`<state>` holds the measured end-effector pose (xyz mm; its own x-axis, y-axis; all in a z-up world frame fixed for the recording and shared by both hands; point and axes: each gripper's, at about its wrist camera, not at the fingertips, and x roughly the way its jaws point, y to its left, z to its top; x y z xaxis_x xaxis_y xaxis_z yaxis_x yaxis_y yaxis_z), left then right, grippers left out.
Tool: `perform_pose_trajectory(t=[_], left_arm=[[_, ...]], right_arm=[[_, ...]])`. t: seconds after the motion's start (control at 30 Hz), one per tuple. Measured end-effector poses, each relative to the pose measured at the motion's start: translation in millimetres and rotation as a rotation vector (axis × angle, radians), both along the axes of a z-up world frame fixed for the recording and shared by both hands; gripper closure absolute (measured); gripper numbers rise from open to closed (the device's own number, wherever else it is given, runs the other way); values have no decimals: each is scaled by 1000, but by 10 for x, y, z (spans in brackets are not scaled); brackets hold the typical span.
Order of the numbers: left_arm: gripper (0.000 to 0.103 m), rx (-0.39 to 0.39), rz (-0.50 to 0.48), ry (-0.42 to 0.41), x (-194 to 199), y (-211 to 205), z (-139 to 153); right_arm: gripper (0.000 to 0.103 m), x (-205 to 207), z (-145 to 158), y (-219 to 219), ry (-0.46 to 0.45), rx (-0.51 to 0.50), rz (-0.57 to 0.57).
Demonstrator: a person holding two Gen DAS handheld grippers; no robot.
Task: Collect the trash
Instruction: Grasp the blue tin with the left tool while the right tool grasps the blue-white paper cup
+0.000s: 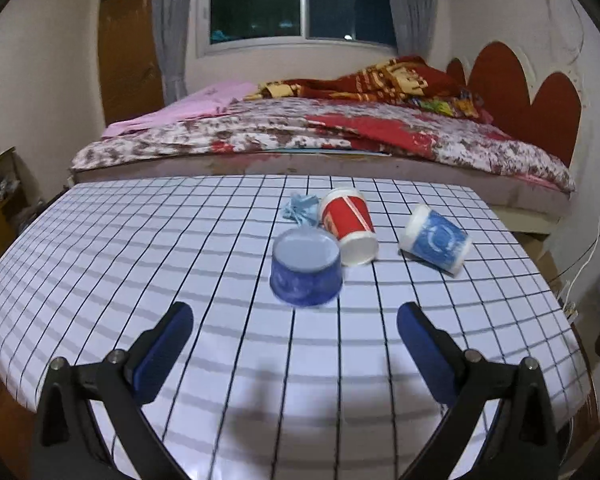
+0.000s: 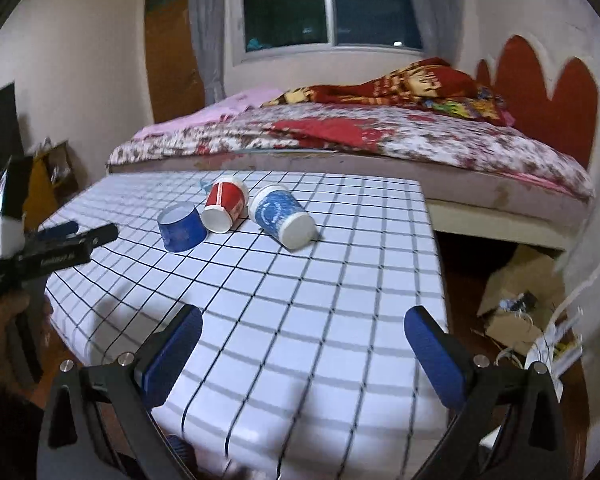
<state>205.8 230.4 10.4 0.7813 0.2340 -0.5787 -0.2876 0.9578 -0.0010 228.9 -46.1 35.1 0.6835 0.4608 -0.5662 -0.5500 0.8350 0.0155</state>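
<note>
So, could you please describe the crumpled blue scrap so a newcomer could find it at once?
On the grid-patterned table before the bed, three containers cluster together. Behind the red paper cup, toward the bed, lies the crumpled blue scrap: pale, wrinkled and flat, unlike the rigid round containers around it.

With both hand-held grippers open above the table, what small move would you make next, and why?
Probably ease the left hand-held gripper forward onto the blue tub. It is open and empty, and the tub stands upside down straight ahead between its fingers, nearer than the red cup and blue cup lying on their sides.
</note>
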Motion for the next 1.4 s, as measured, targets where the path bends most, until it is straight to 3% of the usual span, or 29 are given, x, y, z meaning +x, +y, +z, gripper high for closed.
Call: perform_pose_trajectory(t=[0.13, 0.4, 0.73, 0.8, 0.87, 0.93, 1.2, 1.4], left_arm=[[1, 57, -49, 30, 286, 157, -50], [1, -81, -71, 79, 621, 296, -405], [3, -107, -76, 113, 1028, 385, -557], [5, -120, -83, 121, 1096, 407, -577], [13, -143, -95, 134, 1151, 436, -607], [24, -174, -113, 141, 1174, 465, -627], [25, -139, -129, 102, 997, 405, -559], [25, -102, -144, 68, 760, 298, -418]], right_arm=[[1, 299, -40, 233, 6, -48, 38], [1, 965, -248, 730, 51, -134, 101], [1, 1605, -569, 1415, 91, -322, 174], [11, 1679, -649, 1507, 101, -355, 185], [32, 1724, -694, 1545, 125, -352, 193], [40, 1746, -710, 1549, 147, -331, 191], [43, 1687, -656, 1319, 211, -177, 130], [44, 1400, -469, 1041, 187, -93, 91]])
